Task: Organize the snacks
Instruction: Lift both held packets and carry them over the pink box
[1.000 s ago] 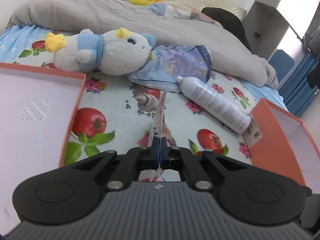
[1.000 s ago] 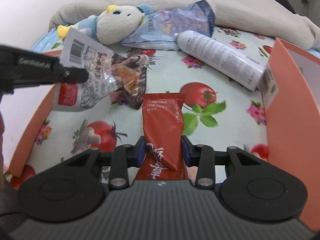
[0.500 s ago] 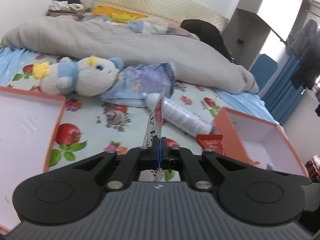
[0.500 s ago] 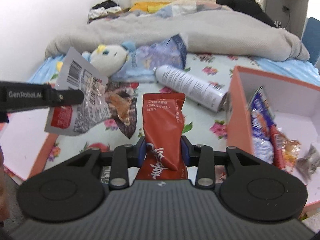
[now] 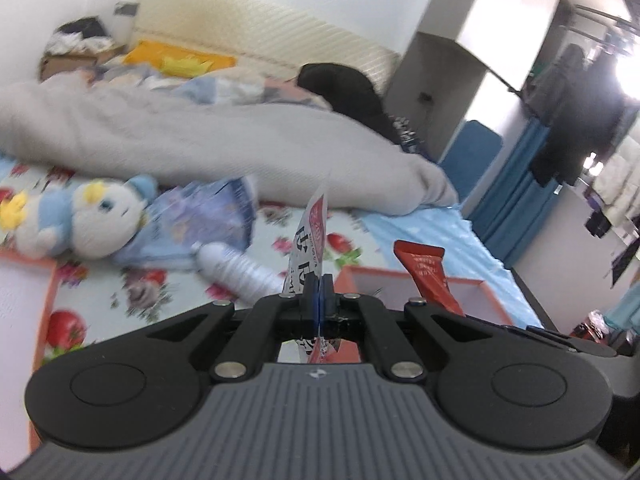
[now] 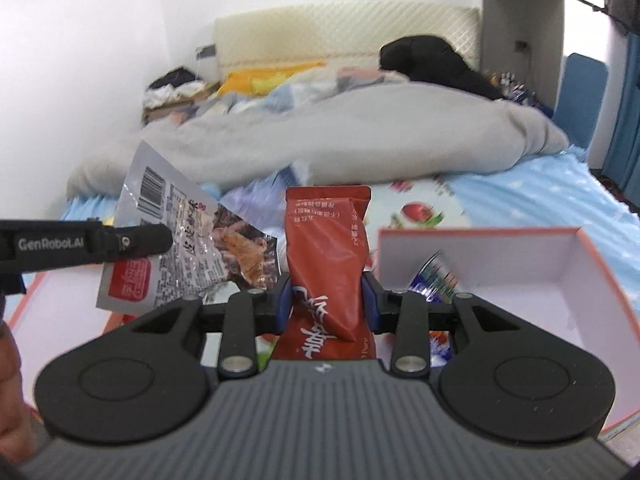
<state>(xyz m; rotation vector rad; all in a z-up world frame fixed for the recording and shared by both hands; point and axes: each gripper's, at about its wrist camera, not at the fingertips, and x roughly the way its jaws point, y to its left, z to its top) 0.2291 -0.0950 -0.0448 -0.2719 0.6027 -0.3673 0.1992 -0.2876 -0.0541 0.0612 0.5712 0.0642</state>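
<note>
The bed [image 6: 520, 200] is soft, with a puffy gray blanket [image 6: 360, 136] and a sheet printed with tomatoes and flowers. On it sits your orange box [image 6: 592, 264]; it has straight stiff walls, a smooth pale inside, and a few shiny snacks tucked in its near left corner. Most of its floor is bare. A second orange box edge [image 5: 50, 280] shows at the far left. A fluffy white and blue plush toy [image 5: 80, 220] lies beside a crinkly purple bag [image 5: 208, 216] and a round white bottle [image 5: 240, 272].

Your left gripper [image 5: 320, 292] is squeezed tight on a thin, flat silver snack packet [image 6: 180, 248], held up in the air. Your right gripper [image 6: 326, 304] is clamped on a smooth red snack pouch [image 6: 324, 248], standing upright just left of the box's near wall.
</note>
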